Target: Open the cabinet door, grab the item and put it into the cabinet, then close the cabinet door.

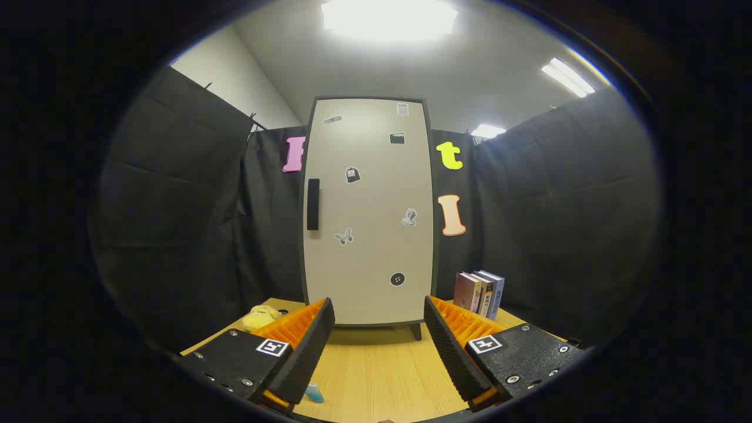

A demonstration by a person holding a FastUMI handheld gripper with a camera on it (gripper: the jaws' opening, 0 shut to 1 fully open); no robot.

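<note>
A tall pale cabinet (369, 211) stands on the wooden table beyond my fingers, its door shut. A dark vertical handle (313, 204) sits on the door's left edge, and small stickers dot the door. My gripper (379, 341) is open with nothing between its fingers, held back from the cabinet and aimed at its lower half. A yellow soft toy (260, 317) lies on the table left of the cabinet, beyond the left finger. A small light-blue object (314, 392) peeks out beside the left finger, close in.
Several books (479, 294) stand upright on the table right of the cabinet, past the right finger. The wooden table (376, 376) runs from my fingers to the cabinet's feet. Black cloth walls close the booth on both sides and behind.
</note>
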